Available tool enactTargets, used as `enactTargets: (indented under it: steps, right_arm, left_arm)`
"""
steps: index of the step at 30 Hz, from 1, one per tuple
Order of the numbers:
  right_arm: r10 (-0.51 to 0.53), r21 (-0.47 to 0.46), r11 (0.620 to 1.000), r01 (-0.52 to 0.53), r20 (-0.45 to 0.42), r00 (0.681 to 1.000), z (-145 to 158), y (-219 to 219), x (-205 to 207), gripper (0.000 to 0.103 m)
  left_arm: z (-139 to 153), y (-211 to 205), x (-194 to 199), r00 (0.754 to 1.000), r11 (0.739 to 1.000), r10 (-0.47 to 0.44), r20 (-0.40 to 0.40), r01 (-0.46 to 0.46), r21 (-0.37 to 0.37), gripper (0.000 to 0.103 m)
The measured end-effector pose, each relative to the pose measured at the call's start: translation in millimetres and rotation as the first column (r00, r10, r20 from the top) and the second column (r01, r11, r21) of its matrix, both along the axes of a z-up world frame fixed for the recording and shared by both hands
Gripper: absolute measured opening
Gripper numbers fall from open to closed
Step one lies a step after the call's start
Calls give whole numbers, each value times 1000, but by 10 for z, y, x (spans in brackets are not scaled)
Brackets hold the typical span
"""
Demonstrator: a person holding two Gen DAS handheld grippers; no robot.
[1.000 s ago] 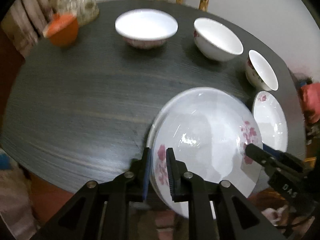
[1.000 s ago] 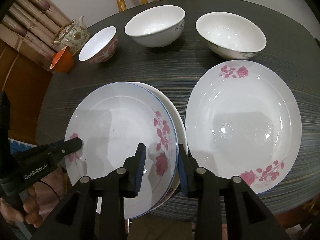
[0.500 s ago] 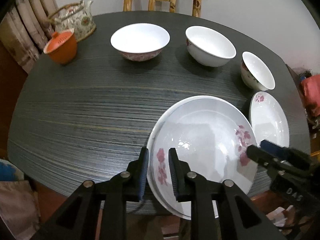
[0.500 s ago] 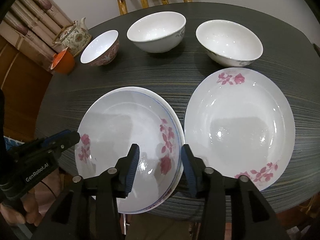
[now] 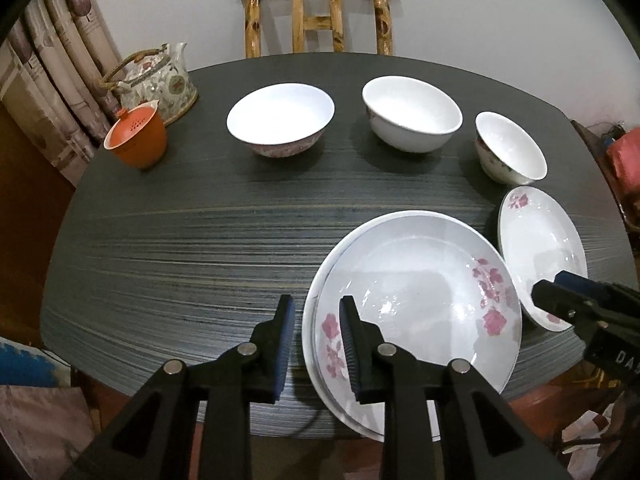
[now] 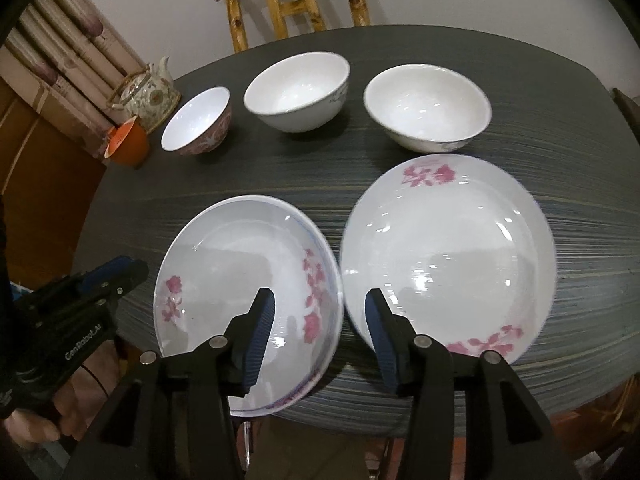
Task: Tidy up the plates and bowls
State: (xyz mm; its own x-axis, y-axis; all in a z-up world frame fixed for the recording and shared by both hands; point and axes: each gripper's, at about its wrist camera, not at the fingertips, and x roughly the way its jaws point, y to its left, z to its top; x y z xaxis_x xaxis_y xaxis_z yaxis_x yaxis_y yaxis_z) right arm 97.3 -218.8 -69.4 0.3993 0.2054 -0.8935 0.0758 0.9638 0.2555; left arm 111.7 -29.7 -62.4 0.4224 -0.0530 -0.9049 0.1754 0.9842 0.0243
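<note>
At the near edge of the dark striped desk (image 5: 168, 248) lies a floral plate (image 5: 420, 292), nested on a second plate whose rim shows along its left and far side (image 5: 320, 280). Both overhang the near edge slightly. The left gripper (image 5: 316, 312) straddles the left rim of this stack; its jaws have just been opening, and the pads now stand a little apart, with the rim between them but no pad pressing on it. The right gripper (image 6: 320, 312) hangs above the right rim of the same plate (image 6: 248, 280); its jaws have also just been opening and stand clearly apart, the plate's right rim and the gap to the next plate showing between them, nothing clamped.

Just to the right, nearly touching the stack, a larger plate with pink flowers (image 6: 448, 248) lies flat near the desk's right edge. Along the far side stand three bowls in a row, apart from each other: a bowl with a pink patterned outside (image 6: 198, 122) to the left, a white bowl (image 6: 298, 90) in the middle, and a wider white bowl (image 6: 428, 108) to the right, close behind the larger plate. At the far left corner sit an orange lidded cup (image 5: 136, 136) and a floral teapot (image 5: 158, 80). A wooden chair (image 5: 316, 16) stands behind the far edge.
</note>
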Motion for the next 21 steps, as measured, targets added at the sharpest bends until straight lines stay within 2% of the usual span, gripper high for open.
enactTargets:
  steps: [2, 7, 13, 21]
  right_arm:
    - [-11, -1, 1000, 11, 7, 1000, 28, -82, -29, 45]
    - [-60, -2, 998, 60, 15, 998, 52, -390, -106, 45]
    - [-128, 3, 992, 128, -1, 992, -5, -780, -183, 45]
    - [-196, 18, 980, 197, -30, 980, -141, -1203, -255, 44]
  left_arm:
    - [20, -34, 3, 1000, 1000, -11, -2, 11, -13, 24]
    - [79, -139, 70, 999, 996, -45, -14, 44, -75, 35]
    - [137, -330, 261, 994, 979, -95, -62, 82, -186, 35]
    - [89, -801, 503, 982, 965, -161, -103, 135, -226, 35]
